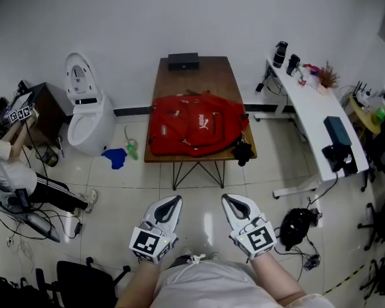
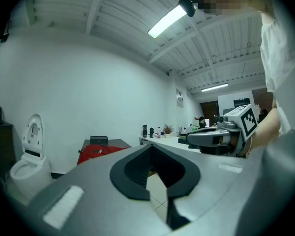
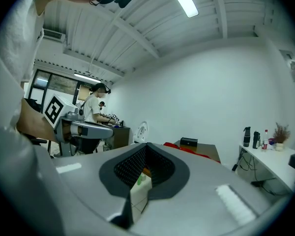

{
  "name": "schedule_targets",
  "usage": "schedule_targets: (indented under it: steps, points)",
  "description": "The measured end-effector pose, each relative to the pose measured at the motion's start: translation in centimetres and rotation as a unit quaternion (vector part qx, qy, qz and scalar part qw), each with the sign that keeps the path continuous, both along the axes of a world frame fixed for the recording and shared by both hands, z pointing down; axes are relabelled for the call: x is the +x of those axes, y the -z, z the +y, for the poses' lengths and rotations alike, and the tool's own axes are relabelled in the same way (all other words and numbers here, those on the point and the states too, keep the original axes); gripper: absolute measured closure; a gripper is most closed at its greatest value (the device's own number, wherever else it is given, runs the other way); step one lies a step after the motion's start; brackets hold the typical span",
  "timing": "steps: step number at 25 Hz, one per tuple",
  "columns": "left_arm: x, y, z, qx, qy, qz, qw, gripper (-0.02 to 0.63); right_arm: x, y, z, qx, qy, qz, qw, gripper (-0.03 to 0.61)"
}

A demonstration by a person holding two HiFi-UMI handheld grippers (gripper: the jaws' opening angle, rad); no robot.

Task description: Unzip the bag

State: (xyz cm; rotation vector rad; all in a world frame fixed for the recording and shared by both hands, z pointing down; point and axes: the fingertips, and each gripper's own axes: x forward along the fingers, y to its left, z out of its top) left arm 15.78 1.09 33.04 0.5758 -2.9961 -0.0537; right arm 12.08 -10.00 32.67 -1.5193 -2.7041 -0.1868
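Note:
A red backpack [image 1: 196, 126] lies flat on a brown table [image 1: 202, 76] well ahead of me; it also shows small and far off in the left gripper view [image 2: 96, 151] and the right gripper view [image 3: 189, 150]. Both grippers hang close to my body over the tiled floor, far short of the table. My left gripper [image 1: 173, 201] [image 2: 150, 146] is shut with nothing in it. My right gripper [image 1: 230, 200] [image 3: 146, 145] is likewise shut and empty. The bag's zipper pulls are too small to make out.
A black box [image 1: 183, 61] sits at the table's far end. A white toilet [image 1: 86, 117] stands left of the table, with a blue cloth [image 1: 115, 157] and a green bottle [image 1: 132, 149] on the floor. A white desk [image 1: 314, 117] runs along the right. A person [image 1: 13, 172] sits at far left.

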Motion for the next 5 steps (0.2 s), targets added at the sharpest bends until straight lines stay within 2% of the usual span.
schedule_targets:
  steps: [5]
  points:
    - [0.04, 0.38, 0.4, -0.002, -0.005, -0.006, 1.0, 0.607, 0.1, -0.03, 0.33, 0.003, 0.011, -0.021, 1.0, 0.571]
